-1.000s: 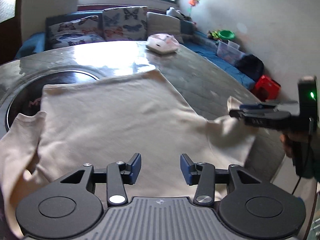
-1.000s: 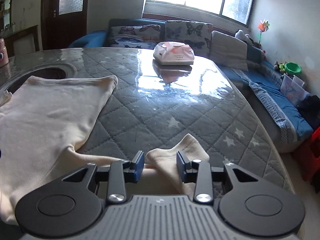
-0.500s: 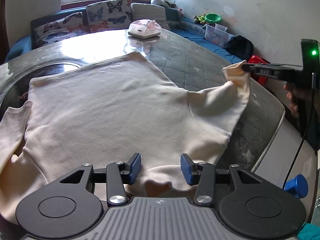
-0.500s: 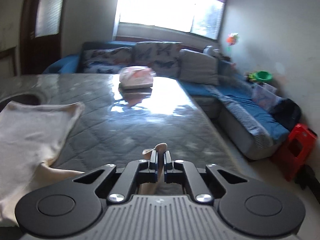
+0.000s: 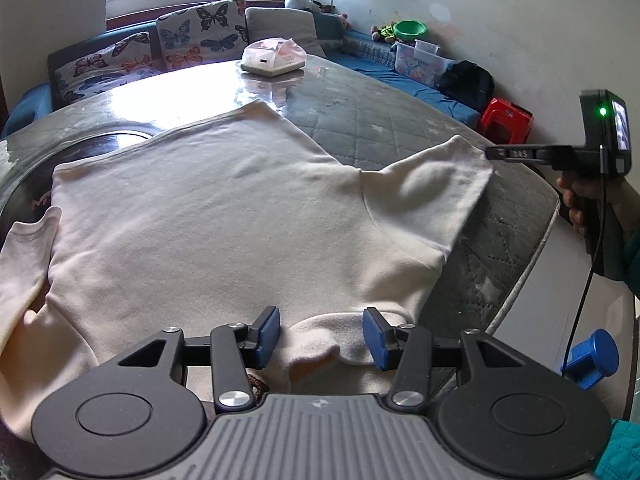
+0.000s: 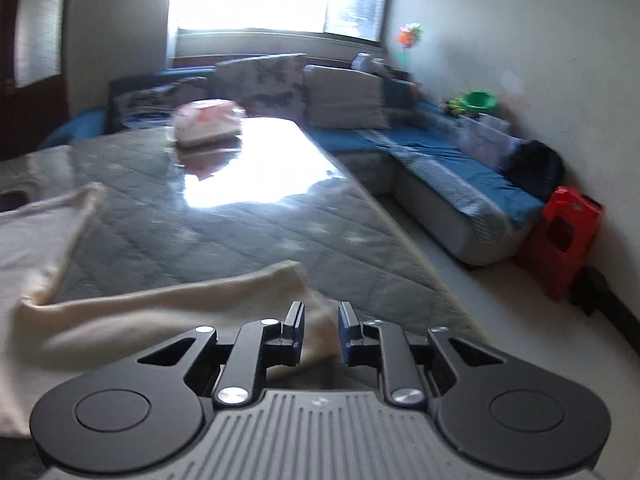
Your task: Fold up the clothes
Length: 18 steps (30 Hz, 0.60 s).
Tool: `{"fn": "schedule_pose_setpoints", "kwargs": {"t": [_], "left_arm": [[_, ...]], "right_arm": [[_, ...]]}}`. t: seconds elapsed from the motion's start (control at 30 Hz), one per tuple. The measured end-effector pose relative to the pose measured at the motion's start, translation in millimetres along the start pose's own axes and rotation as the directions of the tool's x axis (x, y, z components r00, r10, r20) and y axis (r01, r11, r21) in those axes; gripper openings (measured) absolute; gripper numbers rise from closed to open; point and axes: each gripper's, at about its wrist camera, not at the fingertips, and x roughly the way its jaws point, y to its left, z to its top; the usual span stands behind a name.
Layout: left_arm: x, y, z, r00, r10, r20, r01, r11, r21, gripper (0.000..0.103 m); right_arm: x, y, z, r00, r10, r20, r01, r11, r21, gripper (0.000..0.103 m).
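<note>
A cream long-sleeved shirt (image 5: pixel 240 220) lies spread flat on the quilted table (image 5: pixel 380 120). My left gripper (image 5: pixel 320 334) hovers open over the shirt's near edge, where a fold of cloth bulges between the blue pads without being pinched. The right sleeve (image 5: pixel 432 184) stretches out toward the table's right edge. My right gripper (image 5: pixel 490 153) sits at the sleeve's cuff. In the right wrist view, the right gripper (image 6: pixel 320 330) has its jaws opening. The cuff (image 6: pixel 280 292) lies under and between them, and the pads do not press it.
A pink-and-white tissue pack (image 5: pixel 274 58) rests at the table's far side. A dark round inset (image 5: pixel 24 184) lies under the shirt's left part. Beyond the right table edge are a blue sofa (image 6: pixel 460 184), a red stool (image 6: pixel 568 236) and a blue object (image 5: pixel 592 356) on the floor.
The right gripper shut on the sleeve cuff, drew it out toward the right table edge, then parted its jaws. The sleeve now lies stretched flat. The left gripper stayed open over the near edge.
</note>
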Motion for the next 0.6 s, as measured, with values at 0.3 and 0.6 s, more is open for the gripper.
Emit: {"fn": "schedule_pose_setpoints", "kwargs": {"t": [0.3, 0.6], "left_arm": [[-22, 16, 3, 0.997, 0.041, 0.058, -0.038, 0.998, -0.047, 0.049], [-34, 90, 25, 0.938, 0.327, 0.116, -0.303, 0.935, -0.186, 0.048]], "right_arm": [[17, 24, 2, 0.996, 0.077, -0.040, -0.078, 0.997, -0.025, 0.029], [10, 35, 7, 0.994, 0.106, -0.033, -0.107, 0.993, -0.041, 0.037]]}}
